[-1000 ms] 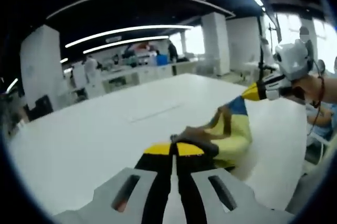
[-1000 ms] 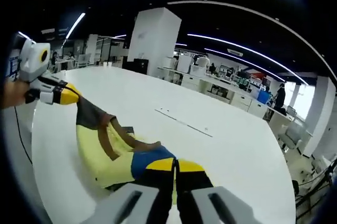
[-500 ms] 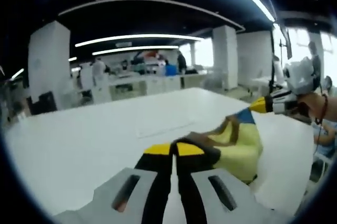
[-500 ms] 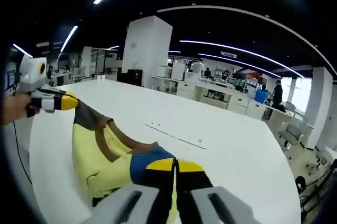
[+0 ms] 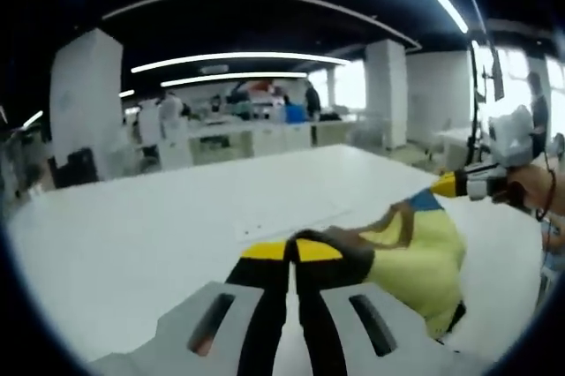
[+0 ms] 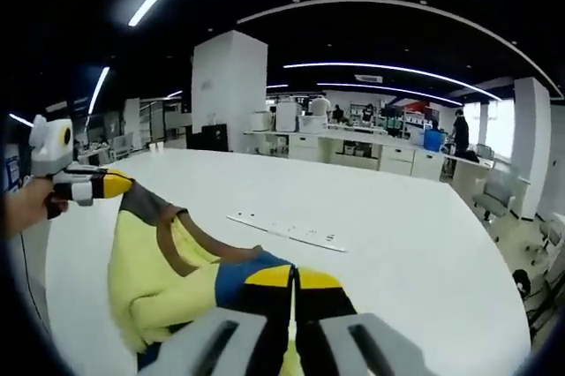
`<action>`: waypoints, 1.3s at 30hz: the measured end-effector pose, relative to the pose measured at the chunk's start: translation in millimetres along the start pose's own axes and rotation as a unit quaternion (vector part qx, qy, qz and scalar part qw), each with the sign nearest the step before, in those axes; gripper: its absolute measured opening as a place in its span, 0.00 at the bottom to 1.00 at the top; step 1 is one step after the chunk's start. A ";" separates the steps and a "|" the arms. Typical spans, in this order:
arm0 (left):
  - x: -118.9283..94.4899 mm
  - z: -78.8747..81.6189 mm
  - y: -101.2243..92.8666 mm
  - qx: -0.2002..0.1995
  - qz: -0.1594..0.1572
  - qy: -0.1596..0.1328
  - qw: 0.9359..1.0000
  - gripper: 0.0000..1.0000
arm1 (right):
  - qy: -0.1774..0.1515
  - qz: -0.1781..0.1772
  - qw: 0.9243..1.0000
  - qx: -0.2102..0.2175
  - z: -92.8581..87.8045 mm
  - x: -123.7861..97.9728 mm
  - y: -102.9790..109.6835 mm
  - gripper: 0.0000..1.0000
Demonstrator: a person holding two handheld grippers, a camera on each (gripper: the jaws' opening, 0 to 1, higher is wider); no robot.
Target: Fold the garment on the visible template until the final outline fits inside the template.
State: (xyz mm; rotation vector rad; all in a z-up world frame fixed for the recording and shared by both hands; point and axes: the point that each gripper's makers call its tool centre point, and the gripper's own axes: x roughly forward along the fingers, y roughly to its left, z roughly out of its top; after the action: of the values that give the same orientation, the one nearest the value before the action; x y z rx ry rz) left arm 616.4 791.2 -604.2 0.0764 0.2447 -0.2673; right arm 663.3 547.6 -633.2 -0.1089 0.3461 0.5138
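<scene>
Lifted higher now, the garment (image 6: 168,270) hangs clamped between left gripper (image 5: 293,252) and right gripper (image 6: 295,279).

Each tool has black jaws tipped yellow on a pale grey body: left tool (image 5: 291,252), right tool (image 6: 296,279); a thin dark cord hangs by one wrist

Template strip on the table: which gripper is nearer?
Can't call it. The left gripper and right gripper each pinch a corner of the yellow garment, lifted, and the template strip lies beyond both.
</scene>
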 end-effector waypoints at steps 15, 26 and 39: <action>88.6 -52.9 35.6 -0.029 0.074 0.041 0.996 0.00 | 0.008 -0.030 0.996 0.084 -23.0 75.4 -38.3 0.00; 133.3 -92.4 37.9 -0.006 0.064 0.090 0.994 0.00 | 0.047 -0.035 0.990 0.126 -61.4 113.4 -51.6 0.00; 149.8 -119.6 40.1 -0.016 0.047 0.132 0.990 0.00 | 0.085 -0.035 0.987 0.129 -82.4 126.8 -56.0 0.00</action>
State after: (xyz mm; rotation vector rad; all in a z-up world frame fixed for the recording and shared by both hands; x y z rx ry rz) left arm 739.9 804.9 -755.6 0.0908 0.5076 -0.1587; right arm 770.1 542.2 -753.9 0.0873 0.5705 0.3870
